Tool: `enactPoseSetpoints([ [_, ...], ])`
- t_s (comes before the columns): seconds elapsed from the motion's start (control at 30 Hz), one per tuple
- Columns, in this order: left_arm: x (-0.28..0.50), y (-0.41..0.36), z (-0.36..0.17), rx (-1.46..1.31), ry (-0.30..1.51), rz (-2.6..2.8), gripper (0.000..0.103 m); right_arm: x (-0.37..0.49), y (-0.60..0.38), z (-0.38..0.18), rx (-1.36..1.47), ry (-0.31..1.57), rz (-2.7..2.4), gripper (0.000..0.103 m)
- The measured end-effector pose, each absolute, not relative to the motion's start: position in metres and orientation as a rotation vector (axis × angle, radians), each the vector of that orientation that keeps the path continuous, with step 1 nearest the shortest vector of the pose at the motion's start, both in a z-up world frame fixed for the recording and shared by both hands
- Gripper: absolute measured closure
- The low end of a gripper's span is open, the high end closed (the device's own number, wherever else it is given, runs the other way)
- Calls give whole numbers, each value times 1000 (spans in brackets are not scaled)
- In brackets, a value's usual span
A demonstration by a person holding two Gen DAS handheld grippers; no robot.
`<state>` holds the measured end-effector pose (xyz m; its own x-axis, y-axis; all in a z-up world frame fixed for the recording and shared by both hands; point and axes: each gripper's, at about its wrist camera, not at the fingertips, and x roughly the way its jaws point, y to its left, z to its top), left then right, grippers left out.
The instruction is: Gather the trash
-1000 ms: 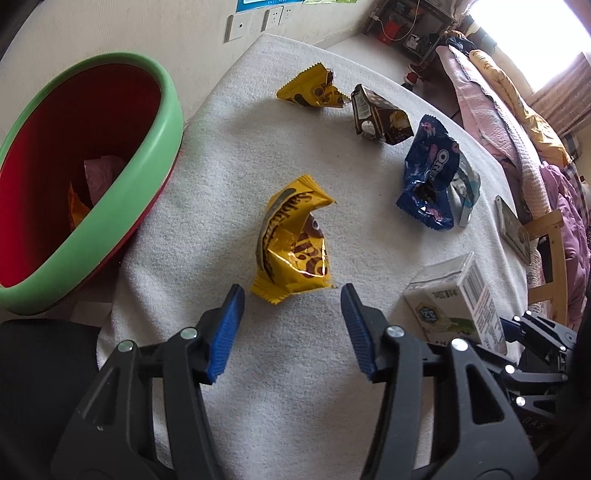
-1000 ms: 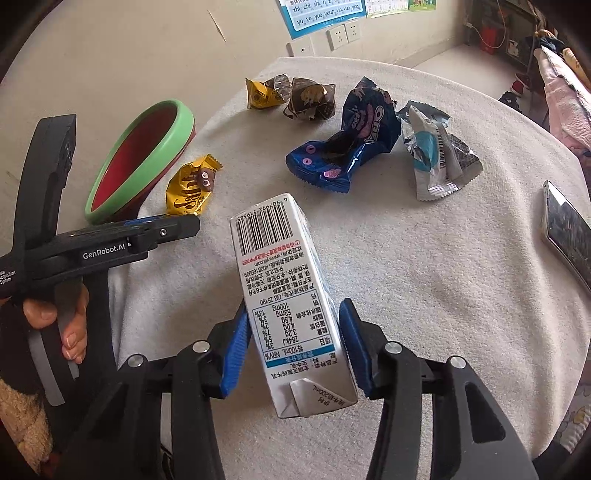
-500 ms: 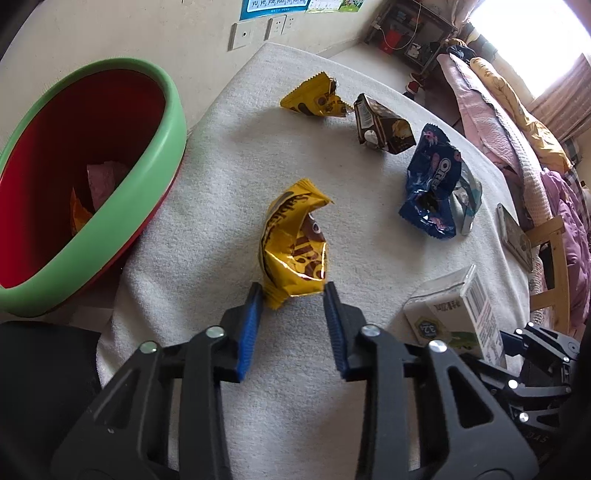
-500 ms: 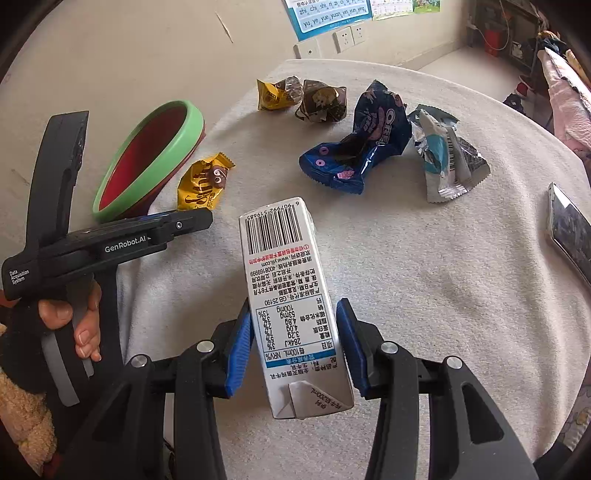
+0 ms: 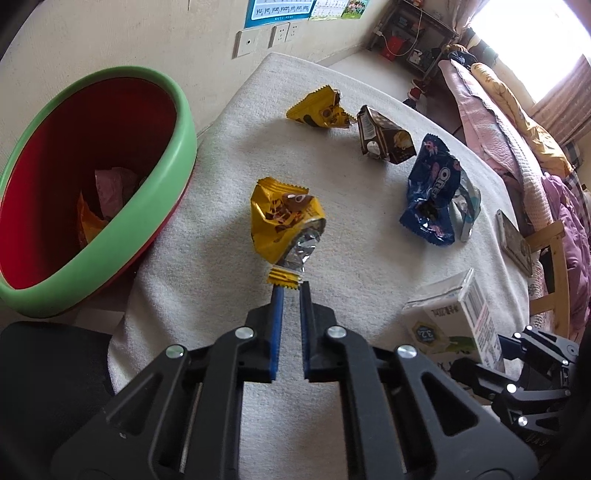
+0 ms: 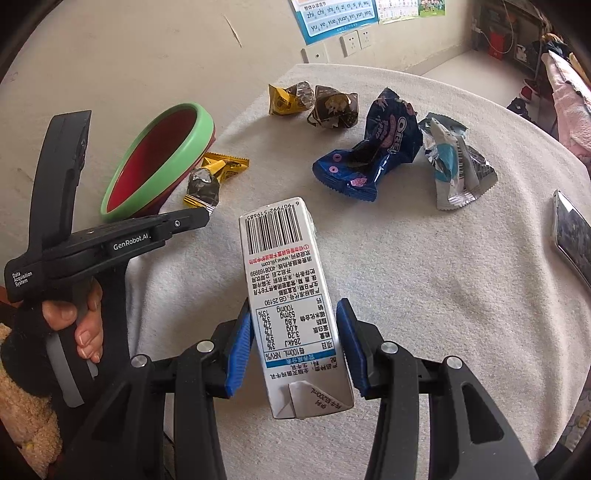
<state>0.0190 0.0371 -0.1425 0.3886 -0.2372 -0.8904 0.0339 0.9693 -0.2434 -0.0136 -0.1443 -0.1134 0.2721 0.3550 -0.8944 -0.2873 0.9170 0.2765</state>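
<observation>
1. One second ago the left tool (image 5: pixel 290 286) stood wide open in front of the yellow wrapper (image 5: pixel 284 221); now its blue pads are almost together and pinch the crimped bottom edge of the wrapper, which stands up from the surface (image 5: pixel 221 184) with its silver inside showing.
2. The right tool (image 6: pixel 295 341) has not changed: it grips the milk carton (image 6: pixel 291 295) between both pads as before, the barcode end pointing away from the camera.
3. In the left wrist view the yellow wrapper is in the centre of the frame, just right of the red bin (image 5: pixel 92 147) with a green rim (some pink and orange trash lies inside it).
4. More trash lies in the upper right of that frame: a second yellow wrapper (image 5: pixel 317 110), a brown wrapper (image 5: pixel 386 136), a blue Oreo bag (image 5: pixel 432 188) and a silver packet (image 5: pixel 467 203) touching it.
5. The surface is covered with a white cloth; a phone (image 6: pixel 572 236) lies at its right edge in the right wrist view.
6. Behind are a beige wall with sockets (image 6: pixel 354 42) and a blue poster (image 6: pixel 340 16).
</observation>
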Motion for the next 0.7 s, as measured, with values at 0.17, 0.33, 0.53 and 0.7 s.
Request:
enactPoseSetpoints([
  [0.17,18,40,-138,-214,1140,-166,67,-12,-144,-116,70,1232,434,59],
  [0.33,24,36,-138,-197,1133,-167,57,-9,-141,-118,69,1237,438,59],
  [0.53,36,33,-133,-177,1119,-169,54,-8,-139,-121,69,1245,440,59],
  [0.7,30,35,-133,-189,1138,-172,54,-7,-139,-122,75,1246,442,59],
])
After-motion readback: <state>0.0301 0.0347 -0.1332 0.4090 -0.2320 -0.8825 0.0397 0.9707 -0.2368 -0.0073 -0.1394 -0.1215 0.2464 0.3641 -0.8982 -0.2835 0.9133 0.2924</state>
